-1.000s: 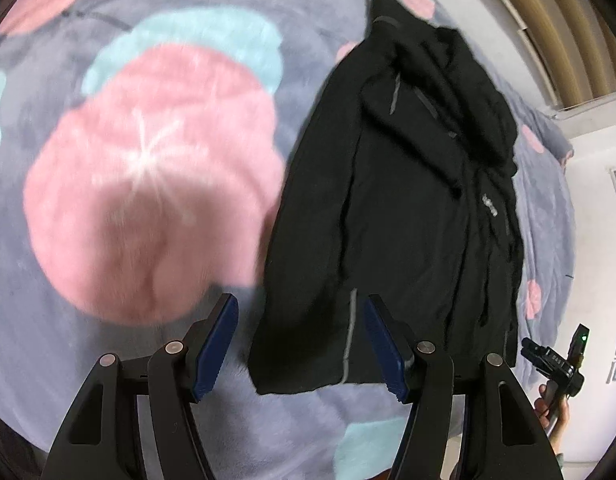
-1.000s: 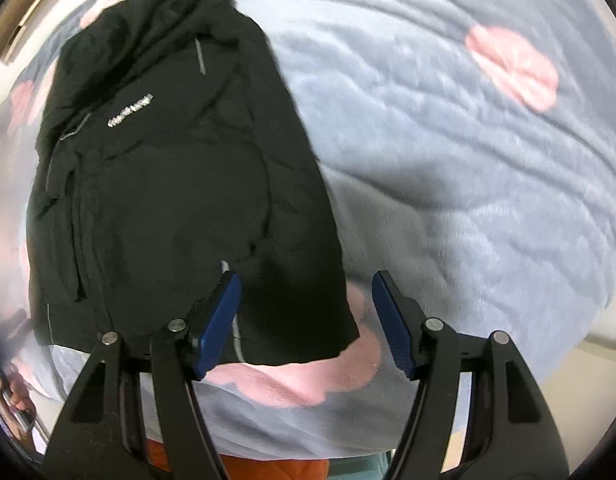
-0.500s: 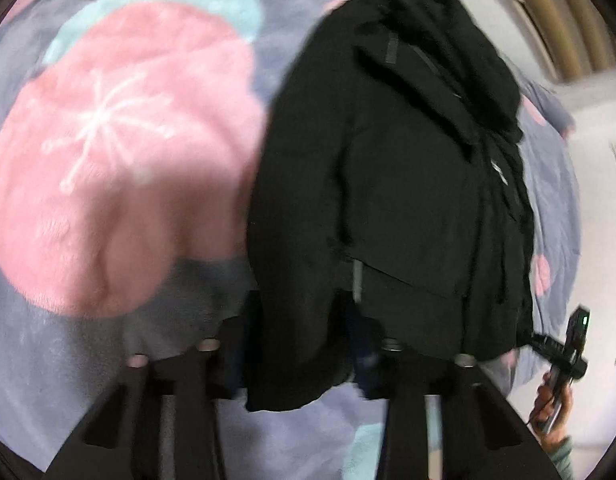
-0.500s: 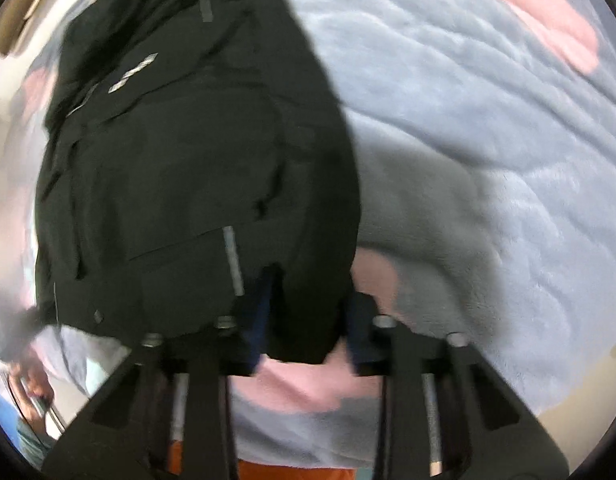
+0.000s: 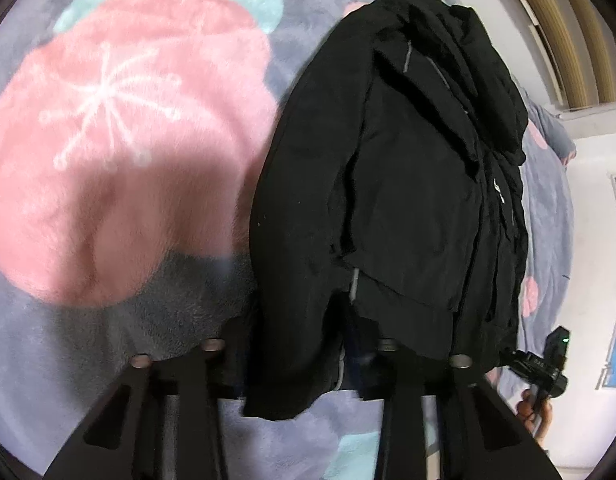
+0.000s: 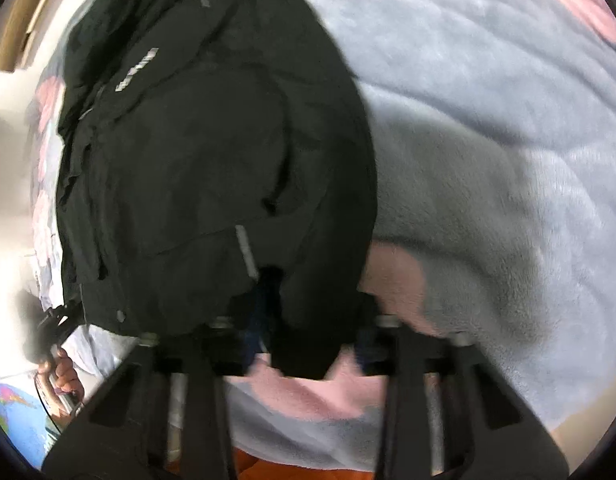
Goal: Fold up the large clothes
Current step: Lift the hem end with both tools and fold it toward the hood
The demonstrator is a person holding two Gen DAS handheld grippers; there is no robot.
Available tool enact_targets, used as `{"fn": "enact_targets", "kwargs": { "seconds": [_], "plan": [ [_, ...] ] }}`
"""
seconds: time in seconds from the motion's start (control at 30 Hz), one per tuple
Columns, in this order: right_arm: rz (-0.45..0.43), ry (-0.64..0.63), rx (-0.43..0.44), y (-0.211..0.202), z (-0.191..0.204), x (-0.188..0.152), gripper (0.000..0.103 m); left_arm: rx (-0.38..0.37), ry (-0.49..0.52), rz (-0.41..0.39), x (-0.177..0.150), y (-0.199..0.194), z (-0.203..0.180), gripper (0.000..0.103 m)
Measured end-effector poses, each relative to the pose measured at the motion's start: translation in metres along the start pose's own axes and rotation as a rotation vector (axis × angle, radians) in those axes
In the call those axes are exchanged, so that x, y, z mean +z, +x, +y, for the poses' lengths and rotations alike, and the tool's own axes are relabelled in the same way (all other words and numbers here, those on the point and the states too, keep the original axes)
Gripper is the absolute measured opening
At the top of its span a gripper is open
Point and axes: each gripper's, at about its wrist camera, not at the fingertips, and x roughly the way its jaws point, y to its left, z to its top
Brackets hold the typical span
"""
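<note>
On the plush floral blanket, a black jacket lying lengthwise, sleeves already folded in. At its near hem, left gripper and right gripper each at one corner, jaws just closing and now pinching the fabric. Step in hand, seemingly: seizing the hem for the lengthwise fold. Next calls for lifting both corners together, level, and carrying them toward the collar without letting the sleeves slip out.
</note>
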Motion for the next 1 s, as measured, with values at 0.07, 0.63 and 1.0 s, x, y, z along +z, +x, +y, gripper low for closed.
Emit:
{"fn": "enact_targets", "kwargs": {
  "seconds": [0.07,0.63,1.0],
  "plan": [
    [-0.030,-0.049,-0.038,-0.012,0.015,0.001,0.012,-0.010,0.007,-0.024,0.002,-0.010,-0.008,0.016],
    [-0.335,-0.173,0.010,-0.135,0.099,0.070,0.009,-0.175,0.146,-0.347,0.098,-0.126,-0.107,0.010],
    [-0.454,-0.256,-0.030,-0.166,0.147,0.205,0.009,-0.168,0.196,-0.442,0.228,-0.127,-0.167,0.010]
  ]
}}
